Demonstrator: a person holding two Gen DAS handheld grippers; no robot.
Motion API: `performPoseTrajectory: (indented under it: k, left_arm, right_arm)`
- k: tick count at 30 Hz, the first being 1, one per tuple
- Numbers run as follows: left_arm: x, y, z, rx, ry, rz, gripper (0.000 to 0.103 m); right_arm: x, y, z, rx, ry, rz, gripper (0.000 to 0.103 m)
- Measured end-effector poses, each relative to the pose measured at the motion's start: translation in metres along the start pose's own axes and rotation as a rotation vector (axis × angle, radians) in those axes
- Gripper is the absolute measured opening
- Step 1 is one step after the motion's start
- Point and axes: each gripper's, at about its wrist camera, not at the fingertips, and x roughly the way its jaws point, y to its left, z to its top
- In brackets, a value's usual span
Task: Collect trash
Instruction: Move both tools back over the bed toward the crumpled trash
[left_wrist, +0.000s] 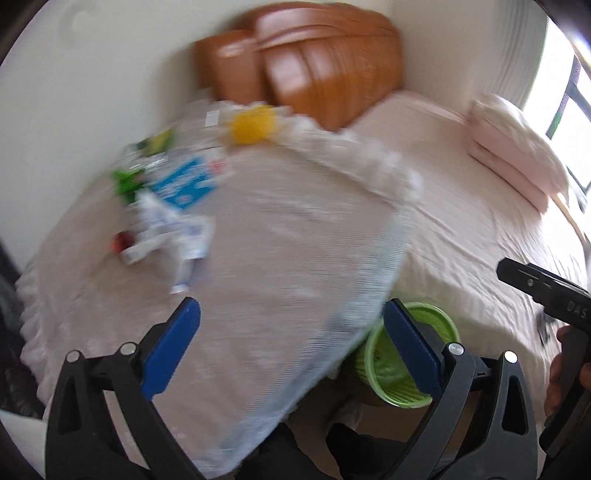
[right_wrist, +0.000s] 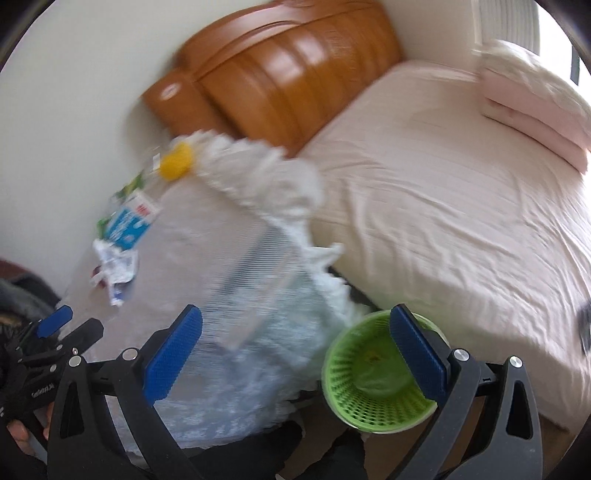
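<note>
The bed (right_wrist: 443, 192) fills the right half of my view, pale pink sheet creased, a folded quilt (right_wrist: 535, 107) at its far corner, the wooden headboard (right_wrist: 288, 81) smeared by blur. In front of it hangs a big clear plastic bag (right_wrist: 229, 258); its frilled white rim runs diagonally, and I can't tell what holds it up. Through its film I make out trash (right_wrist: 118, 258): crumpled white paper, a blue-and-white carton, green scraps, something yellow, all too blurred to name. The green mesh bin (right_wrist: 373, 384) stands low beside the bed, half covered by my right finger. My right gripper (right_wrist: 293, 354) gapes wide, empty; my left gripper (left_wrist: 291, 347) too, bag between its blue pads
</note>
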Motion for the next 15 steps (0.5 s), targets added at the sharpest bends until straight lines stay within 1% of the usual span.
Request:
performPoseTrajectory:
  k: [4, 8, 13, 15]
  left_arm:
    - [0.0, 0.056, -0.006, -0.088, -0.004, 0.051, 0.095]
    - [0.003, 0.102, -0.013, -0.161, 0.008, 0.079, 0.095]
    - [0.005, 0.136, -0.017, -0.217, 0.011, 0.089, 0.095]
    - [0.006, 0.145, -0.019, -0.232, 0.014, 0.094, 0.095]
  right_arm:
    - [0.02, 0.052, 0.004, -0.084, 0.03, 0.045, 0.1]
    - [0.036, 0.101, 0.004, -0.159, 0.054, 0.084, 0.1]
    - [0.052, 0.148, 0.003, -0.241, 0.081, 0.11, 0.101]
    - [0.055, 0.159, 0.002, -0.258, 0.088, 0.12, 0.101]
